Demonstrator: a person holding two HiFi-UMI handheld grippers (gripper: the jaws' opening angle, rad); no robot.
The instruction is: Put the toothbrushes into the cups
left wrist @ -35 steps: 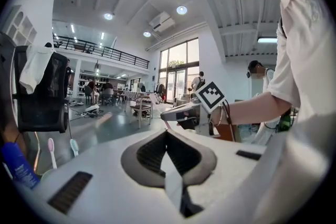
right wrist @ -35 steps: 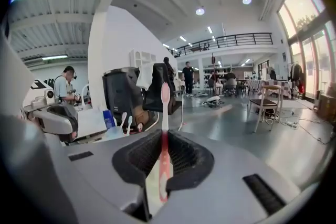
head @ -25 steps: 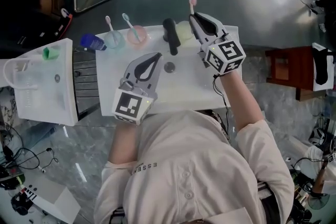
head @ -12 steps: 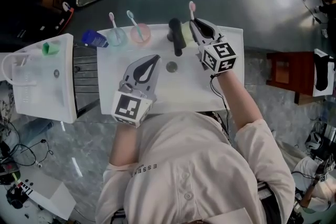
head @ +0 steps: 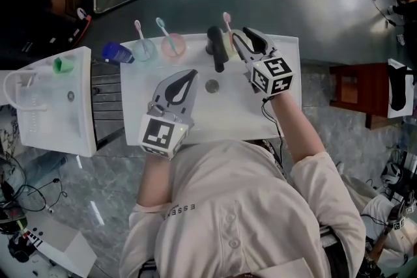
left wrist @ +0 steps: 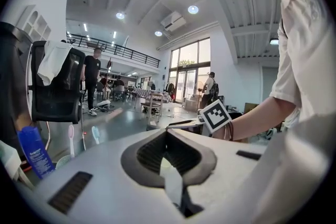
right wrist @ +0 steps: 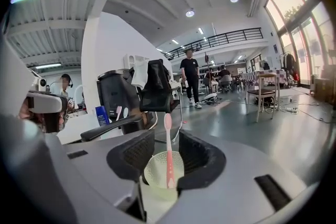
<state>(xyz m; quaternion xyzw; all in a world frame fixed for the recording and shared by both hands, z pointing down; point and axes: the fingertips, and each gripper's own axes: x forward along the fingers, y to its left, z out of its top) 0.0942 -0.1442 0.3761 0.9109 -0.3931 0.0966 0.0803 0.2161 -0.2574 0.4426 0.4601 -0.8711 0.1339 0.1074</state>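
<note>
The slim pink plastic toothbrush [right wrist: 167,144] looks light, stiff and slippery (best pinched mid-handle); it stands in the pale green plastic cup [right wrist: 155,173] on the white counter [head: 133,94]. The jaws of the right tool [head: 242,39] have just been opening and flank brush and cup without pressing; the left tool [head: 192,75] sits well apart, jaws together, empty.

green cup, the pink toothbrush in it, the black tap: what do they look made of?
The green cup is probably translucent plastic: pale, matte and finely dimpled, with light glowing through its wall. The pink toothbrush looks like moulded plastic, with a smooth handle of one even colour. The black tap has a dull sheen; it could be coated metal or plastic, and I cannot tell which.
</note>
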